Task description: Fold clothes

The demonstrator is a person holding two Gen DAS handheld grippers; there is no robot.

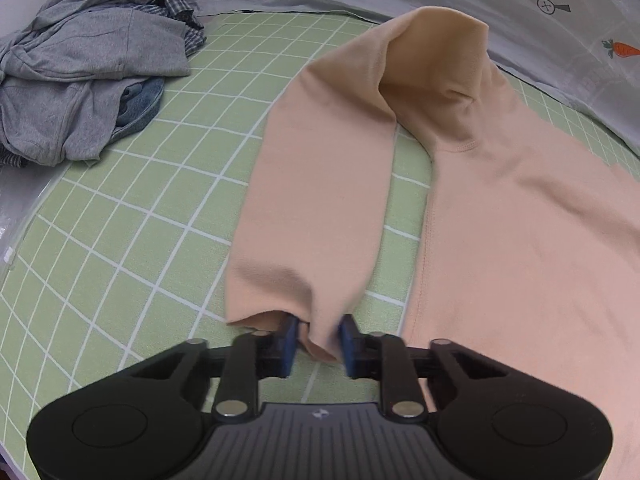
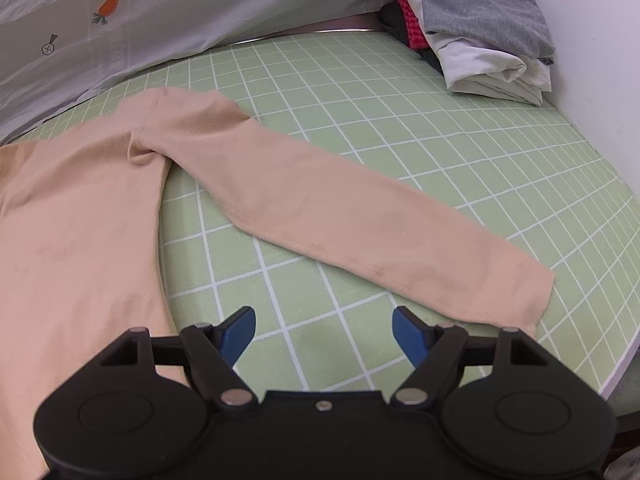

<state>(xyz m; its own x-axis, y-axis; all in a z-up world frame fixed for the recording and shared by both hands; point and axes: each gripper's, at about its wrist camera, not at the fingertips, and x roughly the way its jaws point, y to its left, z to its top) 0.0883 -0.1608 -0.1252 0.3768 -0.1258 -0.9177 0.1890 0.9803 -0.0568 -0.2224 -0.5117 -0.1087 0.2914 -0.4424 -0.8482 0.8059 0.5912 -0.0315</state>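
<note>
A peach long-sleeved top lies spread on a green grid mat. In the left wrist view its left sleeve is raised off the mat, humped at the shoulder. My left gripper is shut on that sleeve's cuff, the fabric pinched between the blue pads. In the right wrist view the other sleeve lies flat, stretched toward the right, its cuff near the mat's edge. My right gripper hovers open over bare mat, just in front of that sleeve, with nothing between its fingers.
A heap of grey, checked and denim clothes sits at the mat's far left. A stack of folded grey, white and red garments rests at the far right by a white wall. A pale carrot-print sheet borders the back.
</note>
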